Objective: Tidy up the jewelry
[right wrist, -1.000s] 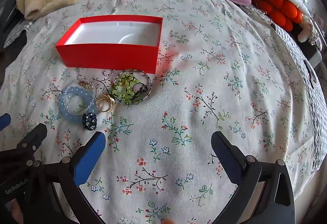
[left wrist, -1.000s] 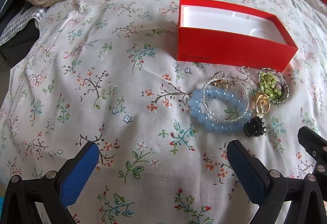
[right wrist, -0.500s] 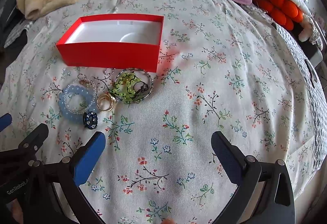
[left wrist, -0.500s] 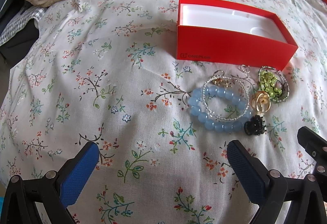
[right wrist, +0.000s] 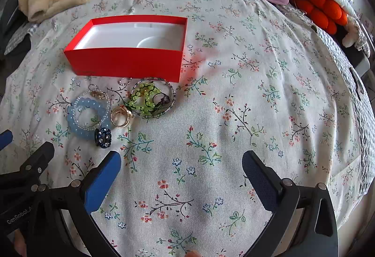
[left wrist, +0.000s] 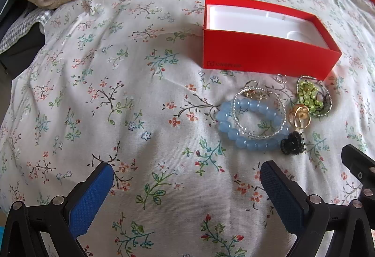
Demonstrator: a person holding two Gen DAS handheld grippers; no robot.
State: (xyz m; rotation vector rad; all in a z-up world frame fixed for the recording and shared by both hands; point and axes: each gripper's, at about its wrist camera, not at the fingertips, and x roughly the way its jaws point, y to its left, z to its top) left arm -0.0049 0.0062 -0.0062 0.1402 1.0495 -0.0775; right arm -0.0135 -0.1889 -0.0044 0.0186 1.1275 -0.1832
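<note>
The jewelry is lying in a small cluster on the floral bedspread (right wrist: pixel 234 116), just near of the empty red box (right wrist: pixel 126 65). Both claws are hovering released and holding nothing: the left claw (left wrist: pixel 185 189) is sitting near and left of the pile, the right claw (right wrist: pixel 181 177) near and right of it.

The blue bead bracelet (left wrist: pixel 248 137) is looking light, smooth and probably stretchy, with a thin clear-bead hoop (left wrist: pixel 259 114) lying over it, so pinching across one side of the beaded ring seems the surest hold, though the hoop may be coming along. The gold ring (right wrist: pixel 120 116) and the dark jewelled ring (right wrist: pixel 103 137) are small, hard and likely slippery; gripping across the band should be working best. The green bead piece (right wrist: pixel 145 100) is sitting tangled inside a wire hoop and could snag when lifted
</note>
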